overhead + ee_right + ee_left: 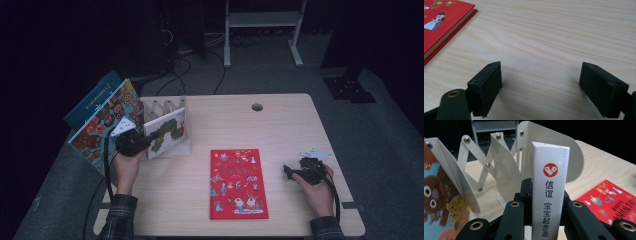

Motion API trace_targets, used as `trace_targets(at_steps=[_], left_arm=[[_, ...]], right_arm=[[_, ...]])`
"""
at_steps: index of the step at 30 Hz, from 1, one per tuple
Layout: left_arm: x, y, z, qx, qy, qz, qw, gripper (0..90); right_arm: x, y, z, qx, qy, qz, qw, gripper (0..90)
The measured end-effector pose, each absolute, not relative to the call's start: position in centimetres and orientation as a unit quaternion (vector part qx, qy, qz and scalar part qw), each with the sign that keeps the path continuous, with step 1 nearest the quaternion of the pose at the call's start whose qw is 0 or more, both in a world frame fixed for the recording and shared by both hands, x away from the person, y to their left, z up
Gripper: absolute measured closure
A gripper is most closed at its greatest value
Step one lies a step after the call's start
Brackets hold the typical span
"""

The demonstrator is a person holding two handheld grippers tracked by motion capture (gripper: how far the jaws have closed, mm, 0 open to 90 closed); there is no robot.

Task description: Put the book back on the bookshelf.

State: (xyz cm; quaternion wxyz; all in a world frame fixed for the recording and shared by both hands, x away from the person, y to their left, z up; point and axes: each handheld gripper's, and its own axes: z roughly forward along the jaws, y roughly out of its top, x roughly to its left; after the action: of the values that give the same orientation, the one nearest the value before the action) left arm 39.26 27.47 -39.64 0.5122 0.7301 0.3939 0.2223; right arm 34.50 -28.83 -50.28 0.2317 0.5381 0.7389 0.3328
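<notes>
From the high view, three books were in sight: a white book (165,132) stood upright at the white folding rack (167,106) near the table's (280,120) left rear, a red book (237,183) lay flat at the middle, and a picture book (102,125) leaned at the rack's left end, over a blue thing I could not make out. The left gripper (142,142) gripped the white book; the right gripper (290,171) rested low on the table, right of the red book. In the left gripper view, two black jaws were clamped on the white book's spine (549,192), with the rack's plates (499,165) just behind. In the right gripper view, two jaws stood wide apart over bare wood, the red book's corner (446,20) at upper left.
</notes>
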Motion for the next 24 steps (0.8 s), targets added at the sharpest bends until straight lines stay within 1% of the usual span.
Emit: trace_targets(at_steps=[11, 24], left_arm=[[40.6, 26.7, -40.5, 0.723, 0.402, 0.240, 0.508, 75.1], [40.8, 26.2, -41.4, 0.720, 0.405, 0.243, 0.508, 74.8]], right_arm=[[34.5, -28.8, -50.3, 0.538, 0.739, 0.333, 0.231, 17.4], [34.5, -28.8, -50.3, 0.538, 0.739, 0.333, 0.232, 17.4]])
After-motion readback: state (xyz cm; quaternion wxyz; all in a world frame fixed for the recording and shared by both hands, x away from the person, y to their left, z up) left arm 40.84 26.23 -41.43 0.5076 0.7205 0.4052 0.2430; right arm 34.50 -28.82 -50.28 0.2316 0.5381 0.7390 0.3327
